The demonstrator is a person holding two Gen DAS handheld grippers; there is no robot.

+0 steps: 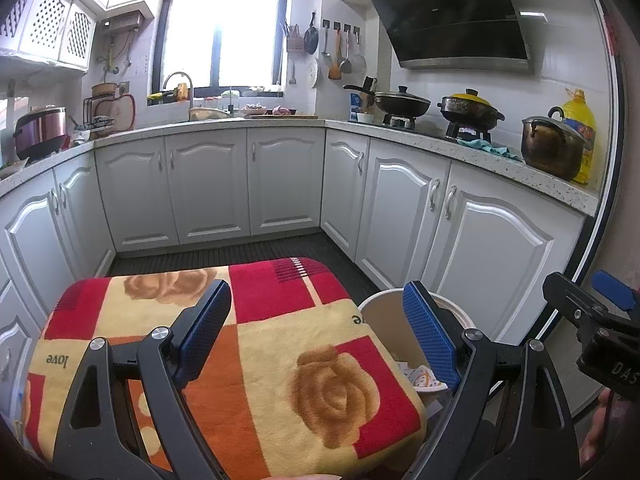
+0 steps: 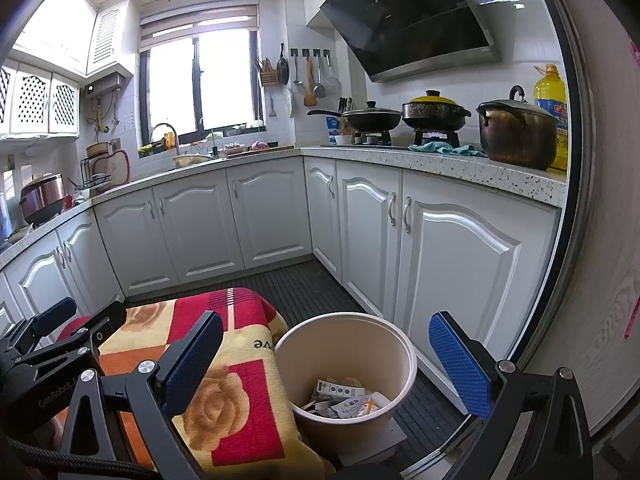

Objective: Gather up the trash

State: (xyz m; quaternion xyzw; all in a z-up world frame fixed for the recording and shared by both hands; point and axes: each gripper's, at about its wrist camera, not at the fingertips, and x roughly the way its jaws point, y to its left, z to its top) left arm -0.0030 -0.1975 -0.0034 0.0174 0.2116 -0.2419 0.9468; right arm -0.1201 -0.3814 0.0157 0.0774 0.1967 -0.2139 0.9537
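Observation:
A cream round trash bin stands on the floor right of a stool, with several paper wrappers inside. It also shows in the left wrist view, partly behind my fingers. My left gripper is open and empty, hovering over the stool's patterned cloth. My right gripper is open and empty, above the bin. The left gripper's body shows at the left edge of the right wrist view. No loose trash shows on the cloth.
White kitchen cabinets wrap around left, back and right. Pots and an oil bottle sit on the right counter. A rice cooker sits at left. Dark floor mat lies beyond the stool.

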